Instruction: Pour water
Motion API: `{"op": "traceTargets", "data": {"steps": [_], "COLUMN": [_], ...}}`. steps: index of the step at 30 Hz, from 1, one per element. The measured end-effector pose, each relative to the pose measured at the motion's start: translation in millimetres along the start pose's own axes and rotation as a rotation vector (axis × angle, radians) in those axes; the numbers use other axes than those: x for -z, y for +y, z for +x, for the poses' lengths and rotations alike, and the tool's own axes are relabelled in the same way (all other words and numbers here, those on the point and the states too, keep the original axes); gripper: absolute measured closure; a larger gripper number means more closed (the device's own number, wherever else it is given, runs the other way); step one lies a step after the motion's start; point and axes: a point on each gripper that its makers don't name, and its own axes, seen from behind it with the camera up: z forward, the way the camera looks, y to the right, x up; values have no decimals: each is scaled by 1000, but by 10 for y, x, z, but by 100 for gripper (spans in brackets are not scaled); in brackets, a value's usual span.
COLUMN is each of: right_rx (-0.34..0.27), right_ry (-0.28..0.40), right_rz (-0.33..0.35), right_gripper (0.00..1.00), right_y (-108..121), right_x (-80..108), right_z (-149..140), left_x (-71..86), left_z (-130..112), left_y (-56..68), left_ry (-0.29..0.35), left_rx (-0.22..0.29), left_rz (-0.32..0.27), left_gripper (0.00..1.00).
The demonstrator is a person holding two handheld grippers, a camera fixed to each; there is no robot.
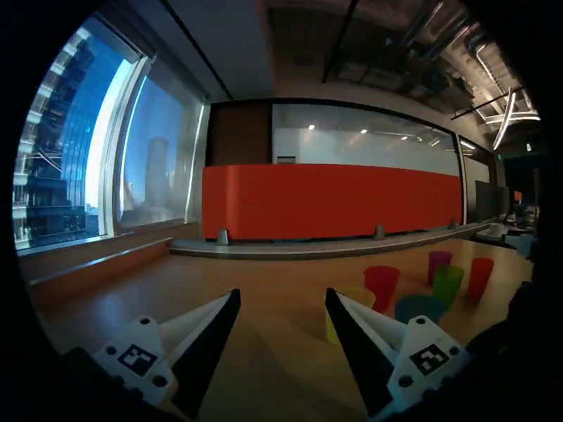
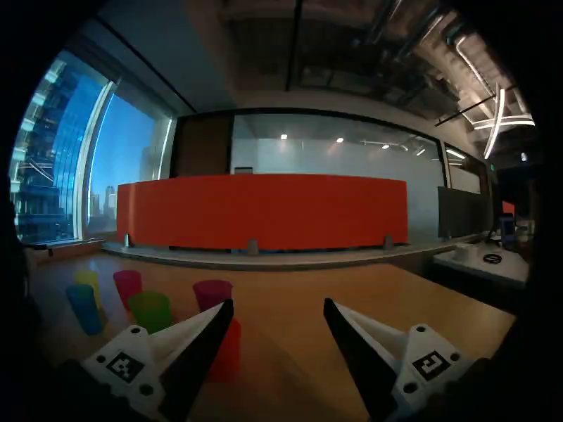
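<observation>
Several coloured plastic cups stand on a wooden table. In the left gripper view they sit to the right: a yellow cup (image 1: 336, 314) partly behind my right finger, a red cup (image 1: 382, 283), a teal cup (image 1: 419, 308), a green cup (image 1: 447, 284), a purple cup (image 1: 439, 263) and an orange-red cup (image 1: 481, 277). My left gripper (image 1: 281, 297) is open and empty, low over the table. In the right gripper view the cups are to the left: blue (image 2: 84, 308), yellow (image 2: 89, 280), pink (image 2: 128, 286), green (image 2: 150, 311), magenta (image 2: 212, 293) and red (image 2: 228, 348) behind my left finger. My right gripper (image 2: 278, 304) is open and empty.
A long orange-red partition (image 1: 331, 200) on a grey base runs along the table's far side. Tall windows (image 1: 70, 169) stand at the left. A white side surface with small items (image 2: 485, 261) lies at the right. Bare wooden table top (image 2: 366, 295) stretches ahead.
</observation>
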Motion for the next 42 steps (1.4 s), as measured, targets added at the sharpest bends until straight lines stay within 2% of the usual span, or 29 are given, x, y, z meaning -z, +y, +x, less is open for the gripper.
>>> {"op": "traceTargets", "data": {"steps": [9,20,26,35,38,42], "right_rx": [-2,-10,18,35,36,21], "right_ry": [-24,-56,-70,-68,-58,-58], "right_rz": [-2,39,71,135,142,164], "right_gripper": [1,1,1,1,1,1], "right_y": [21,66,34,-176,-177,-201], "right_x": [-46,-71,-70,-41,-80,-164], "right_z": [48,630,1035,1604,1779,1873], "left_x": [11,-22,-61,-121,-143,-172], "left_z": [148,685,1030,1635,1796,1900], "left_y": [-61,-43,58,285,366,454], "left_ry": [-12,-47,-71,-54,-53,-55], "left_rx": [-12,14,32,40,39,58], "left_rz": [0,-45,-94,-174,-202,-233], "left_gripper": [11,11,11,11,11,11]}}
